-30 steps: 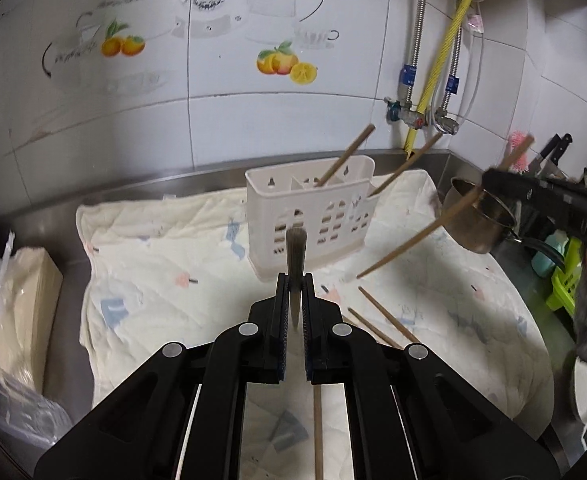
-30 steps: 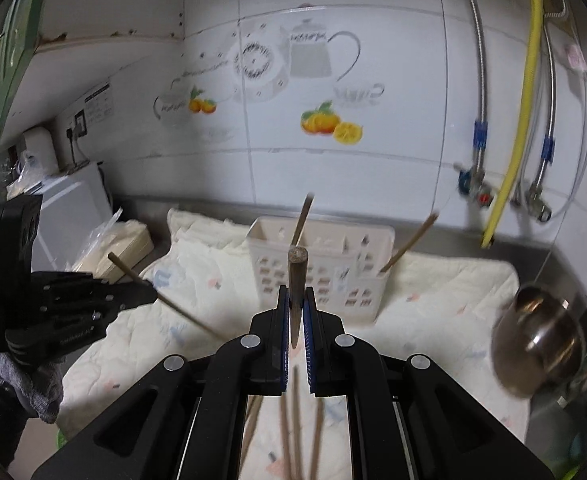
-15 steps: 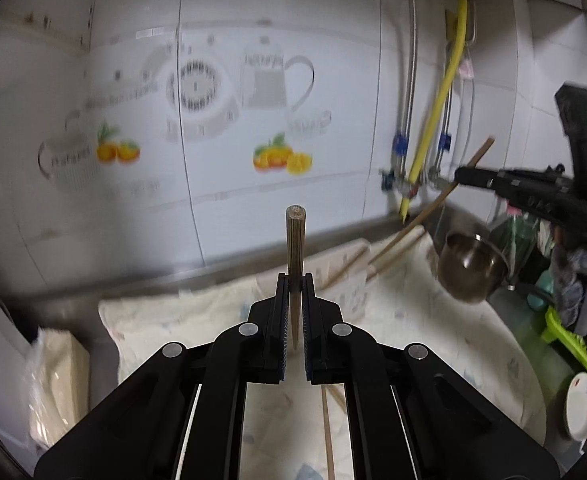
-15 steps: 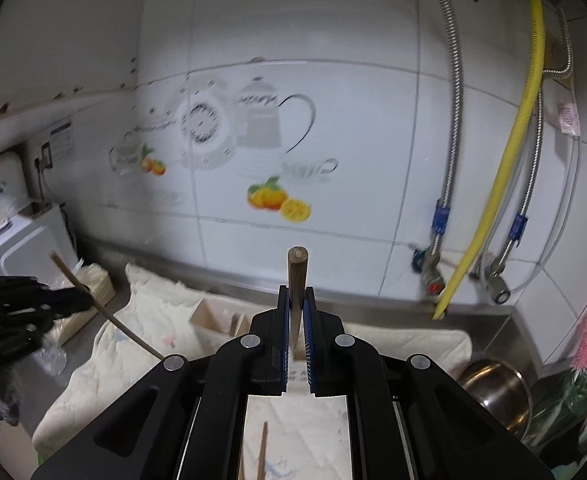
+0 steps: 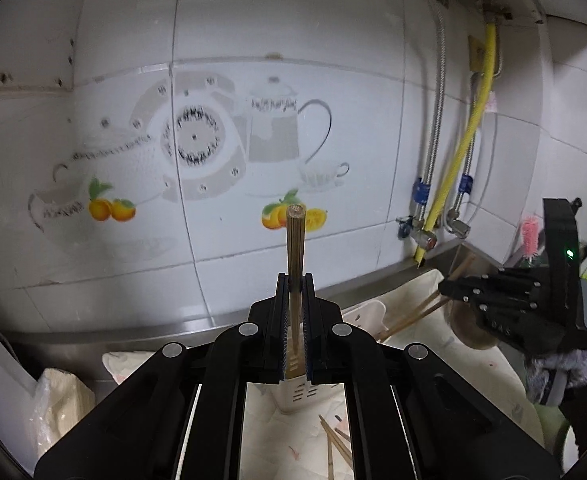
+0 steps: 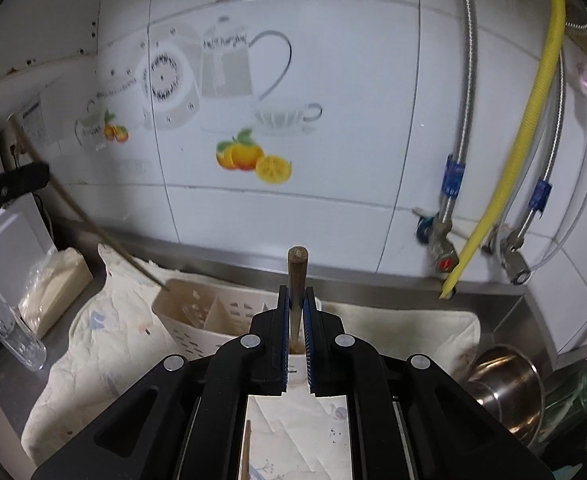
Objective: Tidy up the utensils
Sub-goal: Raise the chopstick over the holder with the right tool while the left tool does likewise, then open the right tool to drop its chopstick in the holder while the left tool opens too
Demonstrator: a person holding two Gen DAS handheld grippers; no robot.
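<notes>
While each gripper pinches one chopstick, both cameras look at the tiled wall above the counter. At the lower centre of the left wrist view, the left gripper (image 5: pixel 294 320) has its jaws pressed onto a wooden chopstick (image 5: pixel 295 248), which stands upright between them with its blunt end at mid-frame. At the lower centre of the right wrist view, the right gripper (image 6: pixel 296 320) clamps a second chopstick (image 6: pixel 296 280) the same way, upright, with the white utensil basket (image 6: pixel 197 316) directly behind and below it.

That basket sits on a pale quilted cloth (image 6: pixel 93 344) and shows at least two compartments; how many chopsticks already lie inside cannot be told. At the left of the right wrist view, the left gripper's chopstick slants down so that its tip is at the basket's left rim. At the lower centre of the left wrist view, about three loose chopsticks (image 5: pixel 335 446) lie on the cloth.

One steel pot (image 6: pixel 509 384) stands at the lower right of the right wrist view. Three hoses hang on the wall at the right, one yellow hose (image 6: pixel 529 128) between two braided metal ones.
</notes>
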